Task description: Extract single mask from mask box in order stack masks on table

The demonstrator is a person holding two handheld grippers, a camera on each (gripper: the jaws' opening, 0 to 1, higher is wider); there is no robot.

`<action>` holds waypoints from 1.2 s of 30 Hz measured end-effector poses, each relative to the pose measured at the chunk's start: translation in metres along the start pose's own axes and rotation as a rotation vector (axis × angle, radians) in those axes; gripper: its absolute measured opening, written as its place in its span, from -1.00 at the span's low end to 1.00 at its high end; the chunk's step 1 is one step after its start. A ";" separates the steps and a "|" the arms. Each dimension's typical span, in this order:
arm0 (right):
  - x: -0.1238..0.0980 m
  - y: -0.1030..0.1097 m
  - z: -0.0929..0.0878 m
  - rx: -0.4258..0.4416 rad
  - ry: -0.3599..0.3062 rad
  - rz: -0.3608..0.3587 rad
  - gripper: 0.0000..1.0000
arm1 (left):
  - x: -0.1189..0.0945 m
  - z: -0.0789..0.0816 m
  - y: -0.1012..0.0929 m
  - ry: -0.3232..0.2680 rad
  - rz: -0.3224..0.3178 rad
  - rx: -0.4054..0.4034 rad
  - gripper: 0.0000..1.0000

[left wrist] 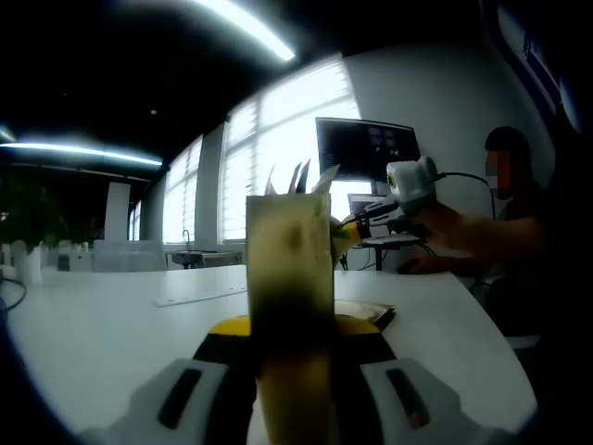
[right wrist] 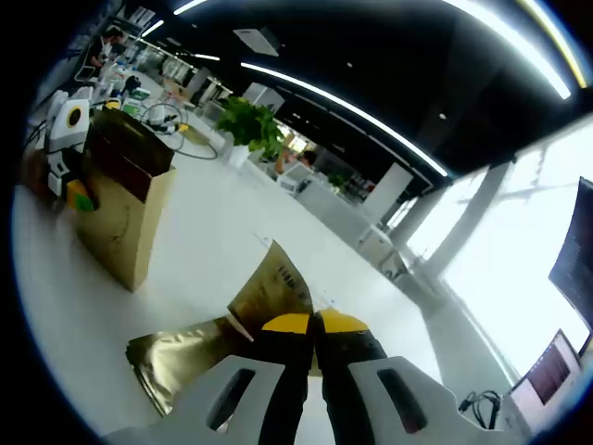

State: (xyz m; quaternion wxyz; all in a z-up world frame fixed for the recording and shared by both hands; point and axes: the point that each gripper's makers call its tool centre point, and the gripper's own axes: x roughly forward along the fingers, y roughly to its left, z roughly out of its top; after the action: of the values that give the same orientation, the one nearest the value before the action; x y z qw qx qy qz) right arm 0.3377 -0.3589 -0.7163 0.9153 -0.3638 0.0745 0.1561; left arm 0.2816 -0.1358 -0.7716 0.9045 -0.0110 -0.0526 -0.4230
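The tall tan mask box (left wrist: 289,250) stands upright on the white table (left wrist: 111,324), and my left gripper (left wrist: 292,326) is shut on its lower part. White mask edges (left wrist: 301,178) poke out of its open top. In the right gripper view the same box (right wrist: 125,218) stands at the left with the left gripper (right wrist: 79,197) against its far side. My right gripper (right wrist: 315,324) is shut on the edge of a gold foil mask packet (right wrist: 278,283). A second gold packet (right wrist: 176,360) lies flat on the table just beside it. The right gripper (left wrist: 347,232) hangs just right of the box, above a flat packet (left wrist: 366,313).
A person (left wrist: 505,232) sits at the table's right end by a monitor (left wrist: 366,148). A long white strip (left wrist: 199,295) lies on the table left of the box. A potted plant (right wrist: 250,125) and cables (right wrist: 190,139) sit beyond the box. The table edge (left wrist: 482,324) runs along the right.
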 end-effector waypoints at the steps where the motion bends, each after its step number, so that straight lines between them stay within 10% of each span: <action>1: -0.003 0.003 0.000 -0.007 -0.001 -0.002 -1.00 | 0.000 0.000 0.000 0.000 0.000 0.000 -0.36; 21: -0.028 0.095 -0.043 -0.077 0.036 0.088 -1.00 | 0.000 -0.003 -0.001 0.002 0.001 0.003 -0.36; 36: -0.027 0.120 -0.065 -0.104 0.059 0.127 -1.00 | -0.002 -0.004 -0.001 0.003 0.002 0.003 -0.36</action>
State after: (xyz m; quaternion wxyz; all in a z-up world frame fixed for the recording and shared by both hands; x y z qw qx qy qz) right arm 0.2698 -0.3275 -0.8332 0.8808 -0.4099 0.1160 0.2069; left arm 0.2800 -0.1354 -0.7760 0.9051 -0.0092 -0.0518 -0.4220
